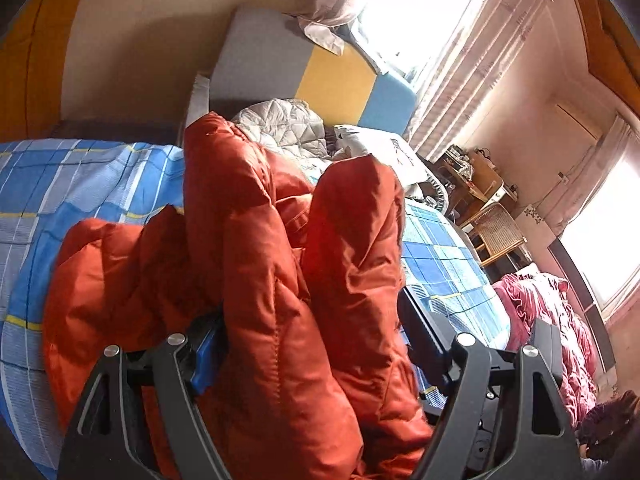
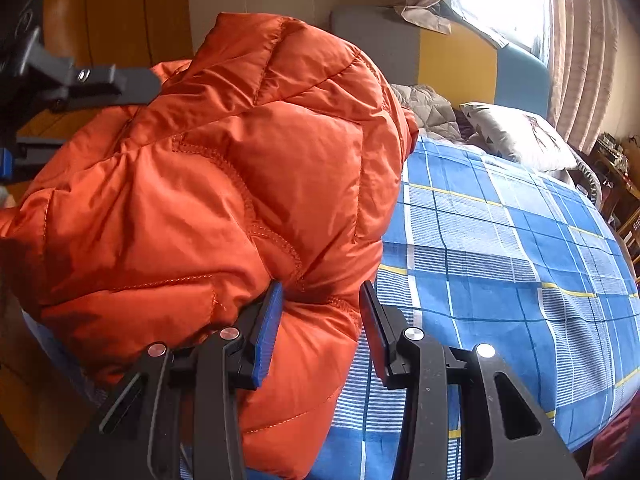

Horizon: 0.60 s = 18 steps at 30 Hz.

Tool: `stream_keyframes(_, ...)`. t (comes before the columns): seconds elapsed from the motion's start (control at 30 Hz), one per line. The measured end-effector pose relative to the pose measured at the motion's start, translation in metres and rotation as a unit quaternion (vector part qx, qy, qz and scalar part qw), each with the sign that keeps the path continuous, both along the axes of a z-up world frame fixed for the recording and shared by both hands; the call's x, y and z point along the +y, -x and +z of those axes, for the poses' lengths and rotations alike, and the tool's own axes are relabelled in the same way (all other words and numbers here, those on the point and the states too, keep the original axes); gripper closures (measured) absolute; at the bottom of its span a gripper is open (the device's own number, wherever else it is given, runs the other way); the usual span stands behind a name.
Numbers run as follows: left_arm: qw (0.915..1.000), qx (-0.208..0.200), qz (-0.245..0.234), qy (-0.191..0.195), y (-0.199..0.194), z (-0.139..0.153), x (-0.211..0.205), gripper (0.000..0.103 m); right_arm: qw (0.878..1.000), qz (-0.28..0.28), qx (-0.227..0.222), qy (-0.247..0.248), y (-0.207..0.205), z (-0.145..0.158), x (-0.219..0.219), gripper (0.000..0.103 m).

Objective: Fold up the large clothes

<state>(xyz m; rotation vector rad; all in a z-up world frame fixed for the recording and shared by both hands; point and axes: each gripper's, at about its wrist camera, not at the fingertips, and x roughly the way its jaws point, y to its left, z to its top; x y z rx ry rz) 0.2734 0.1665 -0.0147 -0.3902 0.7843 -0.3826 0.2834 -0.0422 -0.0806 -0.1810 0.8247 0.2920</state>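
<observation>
An orange puffer jacket (image 1: 256, 240) lies bunched on a bed with a blue checked sheet (image 1: 80, 184). My left gripper (image 1: 310, 320) is shut on a thick upright fold of it, and the padding fills the whole gap between its jaws. In the right wrist view the jacket (image 2: 208, 168) bulges up at the left. My right gripper (image 2: 320, 292) is shut on a lower edge of the jacket, with the blue pad and the red pad pressing in from either side. One of the left gripper's fingers (image 2: 108, 80) shows at the jacket's upper left edge.
A grey quilt (image 1: 284, 124) and a white pillow (image 2: 516, 136) lie by the grey, yellow and blue headboard (image 1: 336, 80). The checked sheet (image 2: 500, 260) stretches out to the right of the jacket. Beyond the bed stand a wicker chair (image 1: 496, 232), a cluttered desk (image 1: 472, 168) and a pink blanket (image 1: 548, 320).
</observation>
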Motion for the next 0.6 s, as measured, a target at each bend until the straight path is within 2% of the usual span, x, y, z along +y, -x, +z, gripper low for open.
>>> stream_keyframes(0.2,0.9986,0.009,-0.027,-0.044,-0.018,0.006,-0.017,0.027,1.0,0.002,-0.001,0.003,-0.002,0.0,0.004,0.062)
stream_keyframes(0.27,0.9976,0.01,-0.032,-0.06,-0.021,0.006,-0.022,0.059,1.0,0.001,0.0,0.003,-0.003,0.0,0.004,0.062)
stream_keyframes(0.37,0.9949,-0.003,-0.04,-0.093,-0.02,0.006,-0.031,0.078,1.0,-0.001,0.001,0.002,-0.004,0.0,0.004,0.062)
stream_keyframes(0.47,0.9941,-0.013,-0.04,-0.1,-0.016,0.01,-0.033,0.088,1.0,0.002,-0.002,0.005,-0.002,0.001,0.005,0.062)
stream_keyframes(0.6,0.9934,-0.041,-0.024,-0.104,0.002,0.018,-0.023,0.091,1.0,0.011,-0.005,-0.008,0.002,0.011,0.003,0.062)
